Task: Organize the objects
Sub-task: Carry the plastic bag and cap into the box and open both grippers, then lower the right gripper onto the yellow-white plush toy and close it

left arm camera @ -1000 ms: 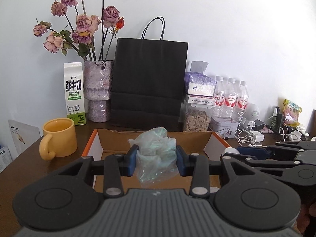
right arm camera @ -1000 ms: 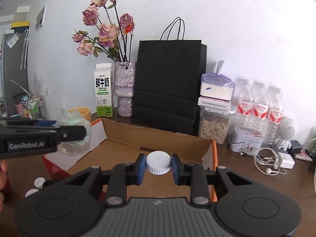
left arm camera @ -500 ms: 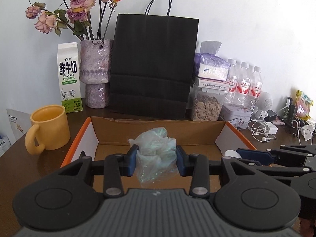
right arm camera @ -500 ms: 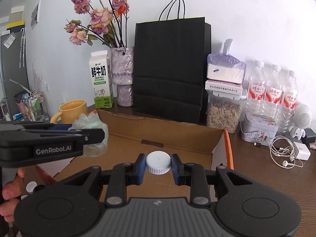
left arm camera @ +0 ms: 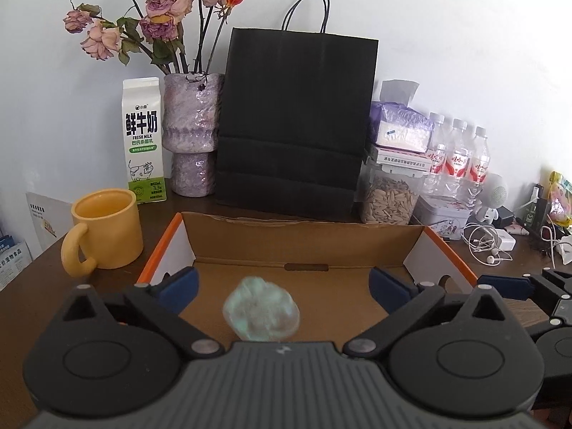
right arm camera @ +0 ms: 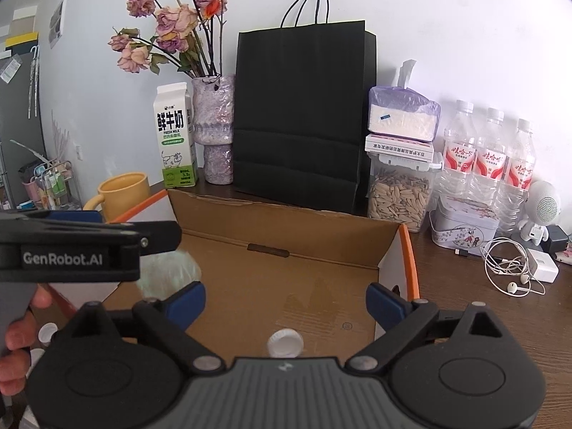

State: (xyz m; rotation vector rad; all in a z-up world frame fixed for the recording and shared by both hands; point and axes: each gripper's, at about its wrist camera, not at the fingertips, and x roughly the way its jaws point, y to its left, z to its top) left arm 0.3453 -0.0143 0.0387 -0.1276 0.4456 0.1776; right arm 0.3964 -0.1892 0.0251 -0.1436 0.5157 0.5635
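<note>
My left gripper (left arm camera: 284,286) hangs over the open cardboard box (left arm camera: 304,239). Its jaws are opening, wide apart. The crumpled pale-green plastic bag (left arm camera: 261,312) is blurred and loose between and below them, touched by neither pad. My right gripper (right arm camera: 286,300) is beside it over the same box, jaws also opening. The white bottle cap (right arm camera: 285,343) sits free on the box floor just under them. The bag (right arm camera: 168,271) also shows as a blur under the left gripper's fingertips (right arm camera: 157,237).
A yellow mug (left arm camera: 103,228) stands left of the box. Behind are a milk carton (left arm camera: 143,139), a vase of dried roses (left arm camera: 191,132), a black paper bag (left arm camera: 296,125), a seed jar (left arm camera: 389,200) and water bottles (left arm camera: 457,157). Earphones (right arm camera: 514,271) and loose white caps (right arm camera: 48,332) lie beside the box.
Both grippers opened wide. The plastic bag left the left jaws and the white cap left the right jaws; both dropped toward the box floor.
</note>
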